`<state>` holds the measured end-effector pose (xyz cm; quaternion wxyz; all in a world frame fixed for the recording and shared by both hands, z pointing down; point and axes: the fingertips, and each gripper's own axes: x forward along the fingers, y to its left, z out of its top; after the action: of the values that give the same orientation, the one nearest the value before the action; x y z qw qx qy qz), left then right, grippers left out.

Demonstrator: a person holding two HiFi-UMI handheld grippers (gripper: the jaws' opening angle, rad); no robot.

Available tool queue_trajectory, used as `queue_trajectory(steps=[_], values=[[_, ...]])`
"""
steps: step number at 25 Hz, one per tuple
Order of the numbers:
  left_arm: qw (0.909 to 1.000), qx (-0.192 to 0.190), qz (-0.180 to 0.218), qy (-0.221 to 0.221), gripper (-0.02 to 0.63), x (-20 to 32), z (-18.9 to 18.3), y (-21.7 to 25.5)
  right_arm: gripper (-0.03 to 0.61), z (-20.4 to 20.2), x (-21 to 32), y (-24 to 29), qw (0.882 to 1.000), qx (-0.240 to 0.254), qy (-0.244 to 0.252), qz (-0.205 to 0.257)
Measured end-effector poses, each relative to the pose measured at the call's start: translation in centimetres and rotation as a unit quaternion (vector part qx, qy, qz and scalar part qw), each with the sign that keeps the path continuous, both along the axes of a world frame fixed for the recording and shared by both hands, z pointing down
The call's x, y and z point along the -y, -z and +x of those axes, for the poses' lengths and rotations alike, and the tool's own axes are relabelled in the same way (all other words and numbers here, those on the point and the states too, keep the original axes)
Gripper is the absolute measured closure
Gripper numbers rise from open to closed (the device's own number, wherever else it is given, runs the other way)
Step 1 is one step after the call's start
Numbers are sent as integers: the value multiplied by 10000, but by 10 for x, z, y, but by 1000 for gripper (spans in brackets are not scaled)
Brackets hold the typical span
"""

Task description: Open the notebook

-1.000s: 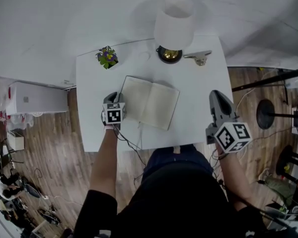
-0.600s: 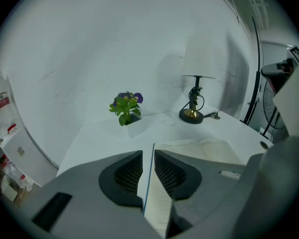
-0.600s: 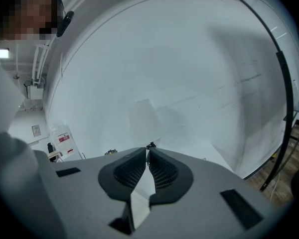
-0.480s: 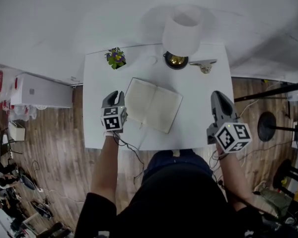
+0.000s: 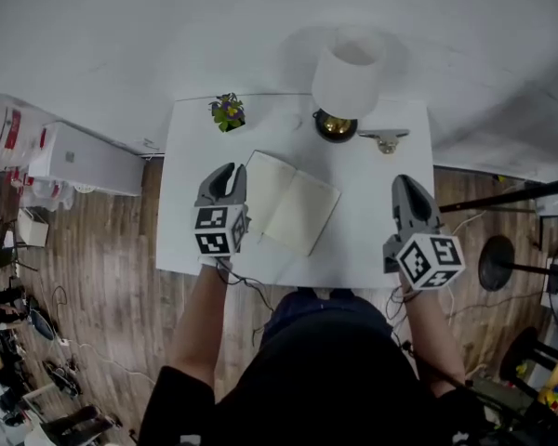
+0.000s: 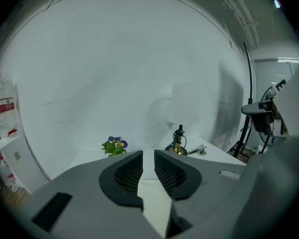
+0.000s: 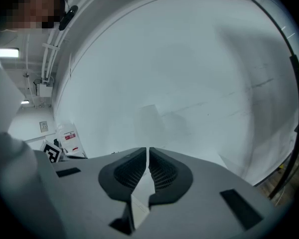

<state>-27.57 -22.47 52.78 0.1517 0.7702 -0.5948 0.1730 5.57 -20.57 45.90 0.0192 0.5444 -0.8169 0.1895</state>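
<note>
The notebook lies open on the white table, cream pages up, turned a little askew. My left gripper hangs above the table at the notebook's left edge, clear of the pages. Its jaws stand a narrow gap apart with nothing between them. In the left gripper view that gripper looks over the table toward the wall. My right gripper hovers over the table's right edge, away from the notebook. In the right gripper view its jaws are nearly together and empty, facing the bare wall.
At the table's far edge stand a small potted plant, a lamp with a white shade and brass base, and a metal clip. A white unit sits on the wood floor at left. A round stand base is at right.
My left gripper has lifted up from the table beside the notebook's left page and now looks larger in the head view. The right gripper has hardly moved. The notebook stays open.
</note>
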Motion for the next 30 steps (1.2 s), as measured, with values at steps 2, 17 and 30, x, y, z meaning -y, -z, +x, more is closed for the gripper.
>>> queue_trajectory(steps=[2,17,30], values=[[9998,-37,177,-53,541,0,13,19,555,2,2,7,9999,-42,31,101],[9923,-518,1099,-226,545,-10,79,126,566,14,9,55,9972,-314,215,644],[9831,-711,1687,-71,552,-37,91,184,572,8,3,102,9858,-738,336,1469]])
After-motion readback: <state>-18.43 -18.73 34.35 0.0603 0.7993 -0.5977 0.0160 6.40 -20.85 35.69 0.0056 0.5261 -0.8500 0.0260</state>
